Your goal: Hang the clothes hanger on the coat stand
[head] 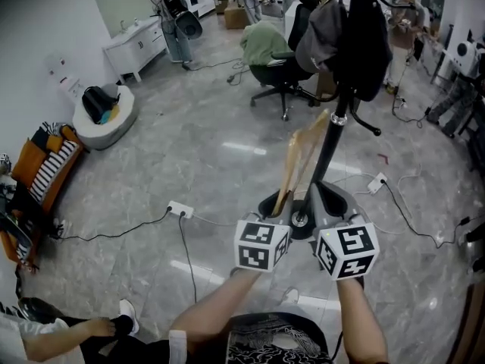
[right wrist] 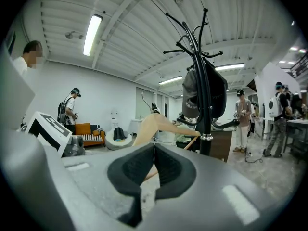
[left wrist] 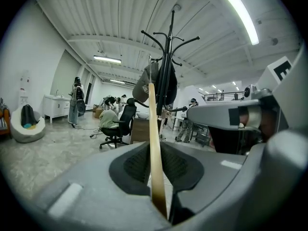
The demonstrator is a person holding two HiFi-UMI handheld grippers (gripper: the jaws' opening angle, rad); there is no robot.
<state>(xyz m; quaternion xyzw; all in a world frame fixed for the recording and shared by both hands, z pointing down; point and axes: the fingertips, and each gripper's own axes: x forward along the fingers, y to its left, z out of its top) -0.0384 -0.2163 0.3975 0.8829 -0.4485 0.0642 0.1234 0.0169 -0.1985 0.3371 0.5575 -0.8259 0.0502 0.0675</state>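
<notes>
Along the floor's left edge in the head view stands an orange sofa (head: pixel 47 160), with a white round seat (head: pixel 104 114) beyond it. Nearer the middle of the floor, a white power strip (head: pixel 180 209) lies on the grey tiles. Toward the far edge, an office chair (head: pixel 282 61) has a green garment draped over it.

The left hand-held gripper (head: pixel 276 203) is raised in front of the person. In the left gripper view the left hand-held gripper (left wrist: pixel 155 146) is pinching the wooden clothes hanger (left wrist: pixel 154 129), whose pale bar shows edge-on and runs up from the dark pads. In the head view the clothes hanger (head: pixel 300 156) rises out of those jaws, tilting to the right toward the coat stand (head: pixel 334 127) without resting on it. The right gripper view shows the clothes hanger (right wrist: pixel 155 125) from the side, held in the air, with its thin metal hook (right wrist: pixel 143 96) to the left of the coat stand (right wrist: pixel 204 105) and clear of its pegs.

The black coat stand stands upright on the floor just beyond both hand-held grippers, with dark garments (head: pixel 356 36) hanging from its curved upper arms.

The right hand-held gripper (head: pixel 324 197) is held just beside the left one, near the stand's pole. In its own view the right hand-held gripper (right wrist: pixel 154 149) has its pads pressed together with nothing between them
</notes>
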